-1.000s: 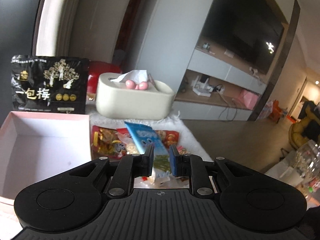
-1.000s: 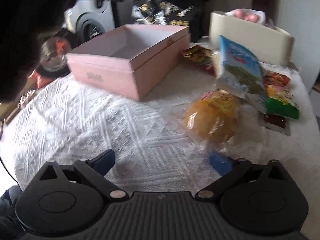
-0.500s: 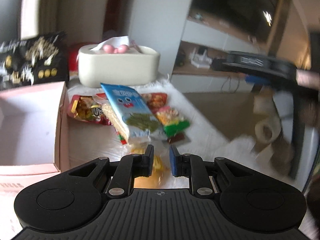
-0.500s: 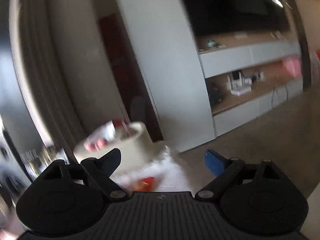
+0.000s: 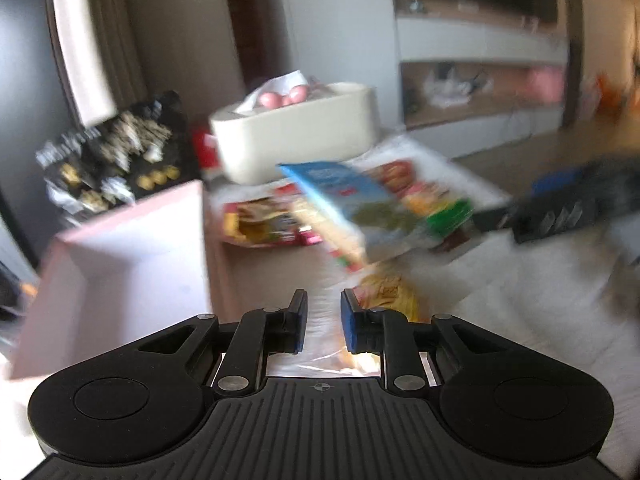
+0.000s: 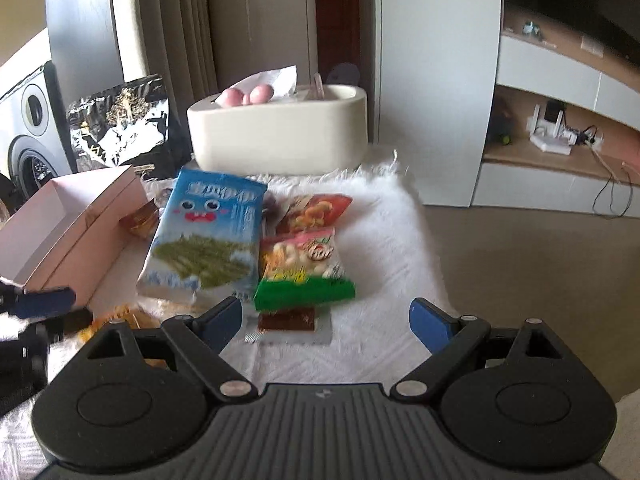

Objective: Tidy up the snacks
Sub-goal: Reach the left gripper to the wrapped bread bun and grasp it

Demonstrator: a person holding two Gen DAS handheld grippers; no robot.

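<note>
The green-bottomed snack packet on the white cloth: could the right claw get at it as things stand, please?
Probably yes. The right claw is open and faces the green-bottomed snack packet, with only a small brown packet before it; the blue packet lies beside it.

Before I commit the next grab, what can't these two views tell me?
- Left wrist view: motion blur smears the pink box and snack labels.
- Bread packet: partly behind the left hand-held gripper.
- Brown bar: label too small; right hand-held gripper covers nearer cloth.

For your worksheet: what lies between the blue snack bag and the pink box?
In the right wrist view, an amber-wrapped snack lies between blue snack bag and pink box.
</note>
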